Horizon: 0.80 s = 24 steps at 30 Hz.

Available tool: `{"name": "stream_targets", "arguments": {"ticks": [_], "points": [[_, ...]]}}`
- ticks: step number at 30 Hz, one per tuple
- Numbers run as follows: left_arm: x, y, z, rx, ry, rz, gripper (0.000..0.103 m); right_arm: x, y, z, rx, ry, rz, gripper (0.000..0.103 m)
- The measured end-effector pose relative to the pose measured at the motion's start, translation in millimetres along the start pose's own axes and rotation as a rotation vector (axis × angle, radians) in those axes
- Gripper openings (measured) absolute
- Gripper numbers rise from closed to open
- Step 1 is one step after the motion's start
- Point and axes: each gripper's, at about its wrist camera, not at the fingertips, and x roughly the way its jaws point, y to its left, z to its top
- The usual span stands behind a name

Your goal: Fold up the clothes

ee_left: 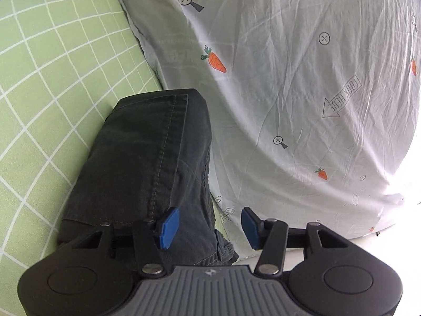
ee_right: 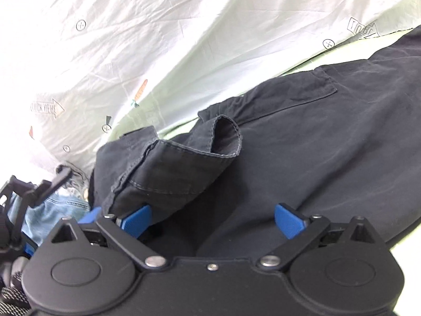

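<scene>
The dark trousers [ee_left: 147,163] lie folded on the green checked sheet [ee_left: 52,84], along the edge of the white carrot-print sheet [ee_left: 289,79]. The left gripper [ee_left: 210,226] hangs above them, jaws wide apart and empty. The right gripper [ee_right: 213,221] is also spread wide, holding nothing, over the trousers' rumpled waistband [ee_right: 223,137]; blue denim [ee_right: 52,210] lies beside them.
</scene>
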Motion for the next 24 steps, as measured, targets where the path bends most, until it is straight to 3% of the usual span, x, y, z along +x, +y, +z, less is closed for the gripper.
{"name": "stream_targets", "arguments": {"ticks": [4, 7, 8, 11, 14, 18, 24], "points": [[-12.0, -8.8, 0.6, 0.078, -0.029, 0.044, 0.054, 6.6, 5.4, 5.2, 0.055, 0.022, 0.082, 0.095], [-25.5, -15.7, 1.3, 0.154, -0.093, 0.083, 0.058, 11.5, 9.5, 9.0, 0.096, 0.038, 0.144, 0.095], [-27.9, -18.8, 1.9, 0.192, -0.105, 0.129, 0.065, 13.2, 10.8, 10.3, 0.110, 0.043, 0.165, 0.095], [-24.1, -18.7, 2.3, 0.279, -0.084, 0.286, 0.066, 18.2, 15.0, 14.3, 0.148, 0.058, 0.223, 0.090], [-13.8, -12.0, 1.2, 0.344, -0.028, 0.443, 0.067, 23.6, 20.1, 19.8, 0.114, 0.049, 0.203, 0.087], [-8.3, -4.0, -2.7, 0.374, -0.001, 0.513, 0.077, 30.9, 26.9, 27.2, 0.070, 0.037, 0.176, 0.068], [-6.3, -13.9, -2.3, 0.444, -0.004, 0.557, 0.078, 34.9, 39.2, 41.7, -0.016, -0.002, 0.140, 0.042]]}}
